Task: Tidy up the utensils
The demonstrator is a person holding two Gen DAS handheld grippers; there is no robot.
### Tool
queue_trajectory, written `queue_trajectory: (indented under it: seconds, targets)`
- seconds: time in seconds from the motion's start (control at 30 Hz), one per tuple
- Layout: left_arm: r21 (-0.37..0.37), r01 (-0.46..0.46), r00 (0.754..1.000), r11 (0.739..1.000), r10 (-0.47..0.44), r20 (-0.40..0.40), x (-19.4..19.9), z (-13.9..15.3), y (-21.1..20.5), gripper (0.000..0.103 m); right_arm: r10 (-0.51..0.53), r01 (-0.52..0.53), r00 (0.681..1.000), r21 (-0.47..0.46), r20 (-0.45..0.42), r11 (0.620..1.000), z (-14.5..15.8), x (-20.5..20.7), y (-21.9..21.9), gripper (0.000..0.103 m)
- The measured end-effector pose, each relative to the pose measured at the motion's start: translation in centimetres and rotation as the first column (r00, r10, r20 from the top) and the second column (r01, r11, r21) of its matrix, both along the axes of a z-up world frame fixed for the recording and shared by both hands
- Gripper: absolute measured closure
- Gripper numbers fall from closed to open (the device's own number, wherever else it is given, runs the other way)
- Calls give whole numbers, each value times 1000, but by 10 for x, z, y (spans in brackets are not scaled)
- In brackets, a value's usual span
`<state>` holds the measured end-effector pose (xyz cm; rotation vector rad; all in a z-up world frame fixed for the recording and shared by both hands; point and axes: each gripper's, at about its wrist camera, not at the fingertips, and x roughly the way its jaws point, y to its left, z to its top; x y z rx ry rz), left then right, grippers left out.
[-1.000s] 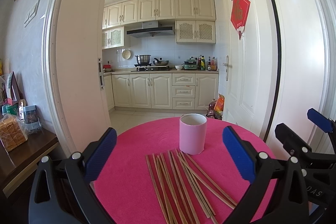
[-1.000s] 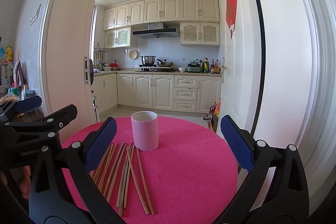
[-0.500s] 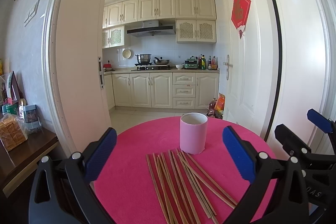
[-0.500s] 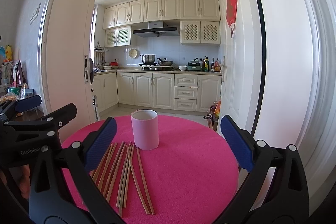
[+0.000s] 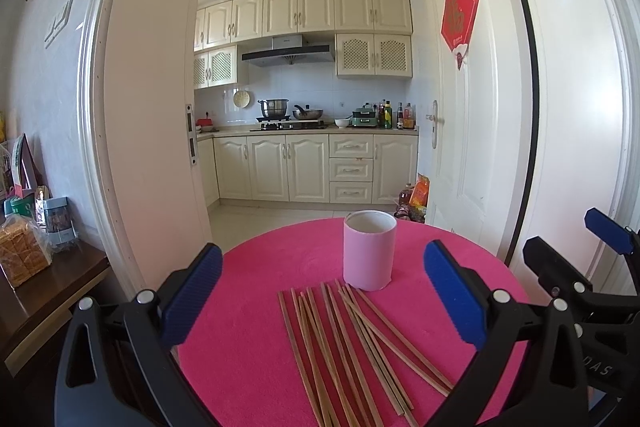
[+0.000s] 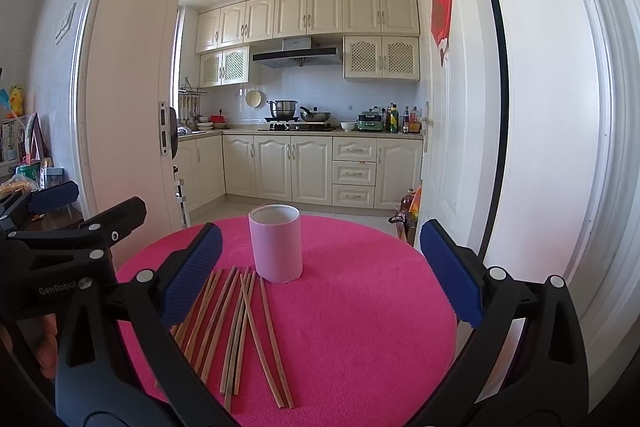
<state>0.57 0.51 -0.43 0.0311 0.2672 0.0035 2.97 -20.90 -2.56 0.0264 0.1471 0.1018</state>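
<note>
Both tongs open over the pink desk, nothing gripped.
Left wrist: left tongs (image 5: 322, 299) spread wide; chopsticks (image 5: 352, 347) loose, near side of pink cup (image 5: 369, 250) on desk (image 5: 248, 347). Right wrist: right tongs (image 6: 320, 275) spread; chopsticks (image 6: 236, 327) left-near of cup (image 6: 275, 243).

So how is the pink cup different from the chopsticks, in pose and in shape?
The pink cup stands upright, while the chopsticks lie flat. The cup is one wide, short cylinder; the chopsticks are many thin, long brown sticks, some crossing each other. The cup sits farther from both grippers, the chopsticks nearer. Both rest on the pink table, and neither is held: the left gripper and the right gripper are open.
</note>
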Motion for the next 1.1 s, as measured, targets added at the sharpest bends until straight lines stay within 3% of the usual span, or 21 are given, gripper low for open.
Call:
queue_trajectory:
  seconds: [0.53, 0.83, 1.1]
  targets:
    - [12, -11, 1000, 1000, 11, -20, 11, -5, -2, 4, 6, -5, 999, 8, -34, 1000, -5, 15, 2, 6]
    - [5, -13, 997, 1000, 14, -71, 29, -13, 4, 4, 29, -29, 998, 3, -62, 1000, -9, 31, 6, 6]
    - [-7, -19, 988, 1000, 18, -154, 52, -27, 11, 4, 65, -65, 988, 0, -137, 998, -19, 57, 10, 6]
